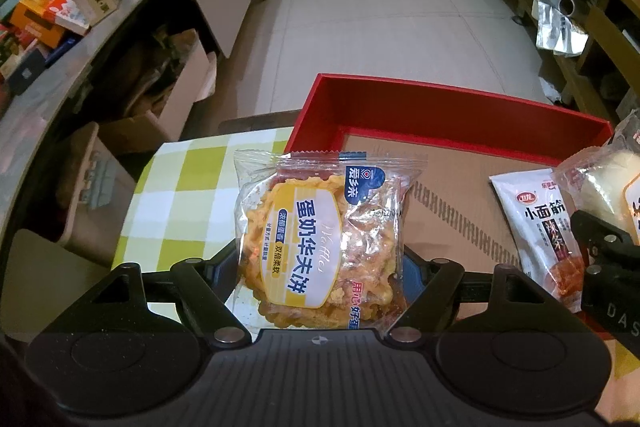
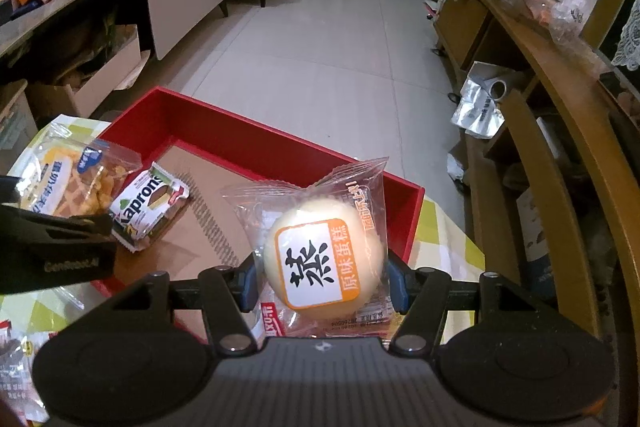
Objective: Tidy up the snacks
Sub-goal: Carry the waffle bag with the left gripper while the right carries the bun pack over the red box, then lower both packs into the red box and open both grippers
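A pale tiled floor ran between cluttered sideboards, and a red box with a cardboard bottom sat on a green-checked cloth. The left gripper clamped a clear waffle packet printed "蛋奶华夫饼" and "Waffles" above the box's near left edge. The right gripper gripped a steamed cake packet marked "蒸" and "原味蛋糕" over the box. Inside lay a "Kaprons" biscuit packet and a white "小面筋" bag.
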Demonstrator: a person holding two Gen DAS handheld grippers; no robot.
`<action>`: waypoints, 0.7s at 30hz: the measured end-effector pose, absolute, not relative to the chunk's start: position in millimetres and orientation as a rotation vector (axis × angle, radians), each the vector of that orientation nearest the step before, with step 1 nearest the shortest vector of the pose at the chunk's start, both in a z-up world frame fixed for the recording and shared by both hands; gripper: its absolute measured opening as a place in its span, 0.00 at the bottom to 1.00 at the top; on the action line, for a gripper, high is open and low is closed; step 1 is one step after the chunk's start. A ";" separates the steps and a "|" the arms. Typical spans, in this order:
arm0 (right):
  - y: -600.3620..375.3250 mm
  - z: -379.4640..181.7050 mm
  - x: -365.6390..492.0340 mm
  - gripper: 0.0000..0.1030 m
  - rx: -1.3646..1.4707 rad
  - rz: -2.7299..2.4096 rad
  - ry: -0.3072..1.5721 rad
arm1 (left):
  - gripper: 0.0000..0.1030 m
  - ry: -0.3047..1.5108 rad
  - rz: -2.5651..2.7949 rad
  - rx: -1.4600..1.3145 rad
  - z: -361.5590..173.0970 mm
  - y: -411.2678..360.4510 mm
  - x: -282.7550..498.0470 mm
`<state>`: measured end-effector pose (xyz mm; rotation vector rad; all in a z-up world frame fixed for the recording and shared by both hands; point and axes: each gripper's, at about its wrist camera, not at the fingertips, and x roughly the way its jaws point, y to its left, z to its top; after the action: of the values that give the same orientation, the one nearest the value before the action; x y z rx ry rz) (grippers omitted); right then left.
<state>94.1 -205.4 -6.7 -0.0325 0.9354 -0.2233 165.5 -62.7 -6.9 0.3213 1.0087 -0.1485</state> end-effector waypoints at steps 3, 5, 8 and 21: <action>-207.2 -11.8 99.8 0.64 -0.022 -0.222 0.939 | 0.79 1.009 -0.147 0.325 -11.1 -65.6 169.1; -207.0 -16.1 103.2 0.64 -0.016 -0.217 0.944 | 0.79 1.011 -0.147 0.323 -13.1 -65.9 172.4; -205.2 -22.3 107.9 0.64 -0.020 -0.208 0.953 | 0.79 1.007 -0.149 0.323 -14.6 -66.8 177.0; -207.5 -42.7 122.8 0.64 -0.032 -0.210 0.985 | 0.79 1.018 -0.198 0.333 -30.4 -81.1 193.1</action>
<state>122.8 -207.5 -42.7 -0.0319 0.9849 -0.2100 193.1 -81.1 -30.4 0.3334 1.0184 -0.1978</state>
